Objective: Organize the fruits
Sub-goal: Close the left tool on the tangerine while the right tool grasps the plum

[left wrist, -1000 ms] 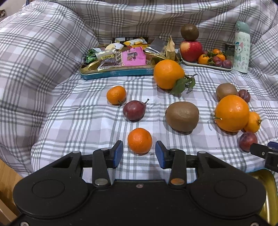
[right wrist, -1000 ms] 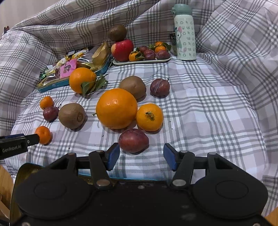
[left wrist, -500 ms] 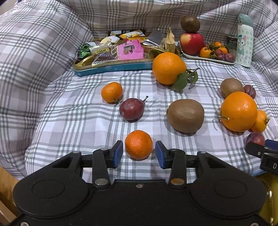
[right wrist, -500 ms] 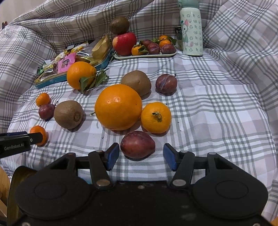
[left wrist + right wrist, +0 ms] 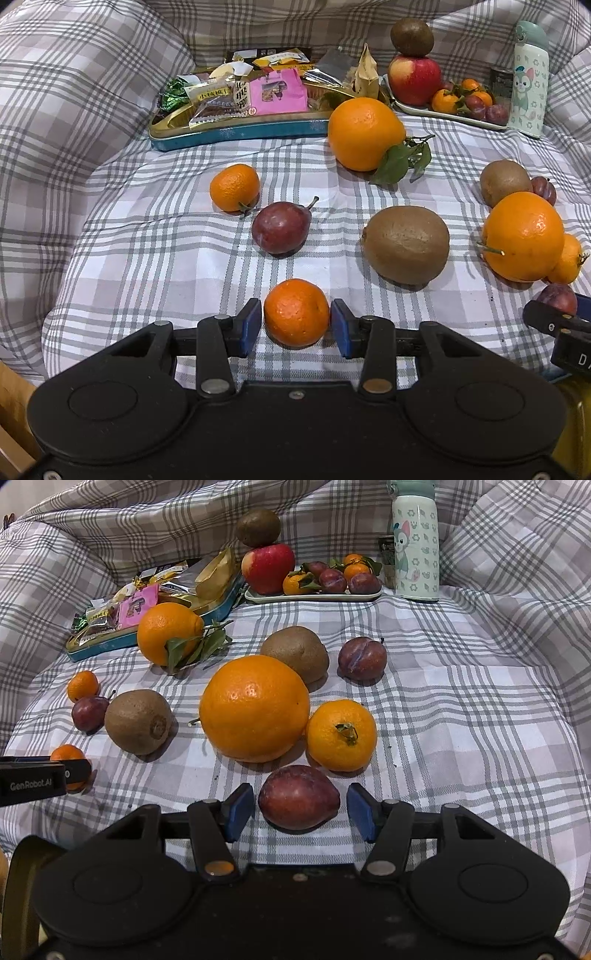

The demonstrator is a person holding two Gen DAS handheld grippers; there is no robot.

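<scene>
Loose fruit lies on a checked cloth. A small mandarin (image 5: 296,312) sits on the cloth between the blue pads of my left gripper (image 5: 295,318), which is open with thin gaps on both sides. A dark red plum (image 5: 298,796) lies between the pads of my right gripper (image 5: 300,802), also open, with wider gaps. Behind the plum are a big orange (image 5: 254,708) and a mandarin (image 5: 340,734). Farther off lie two kiwis (image 5: 137,722) (image 5: 295,653), a leafy orange (image 5: 168,631) and more plums. At the back, a plate (image 5: 314,597) holds an apple (image 5: 267,566), a kiwi on top of it, mandarins and plums.
A blue tin (image 5: 236,129) full of snack packets stands at the back left. A pale green bottle (image 5: 415,542) stands right of the plate. The checked bedding rises in folds on all sides. The left gripper's finger (image 5: 44,777) shows at the right view's left edge.
Both grippers have moved forward and slightly down. The small mandarin and the plum, which lay just ahead of the fingertips, are now between the pads. Jaw widths look unchanged.
</scene>
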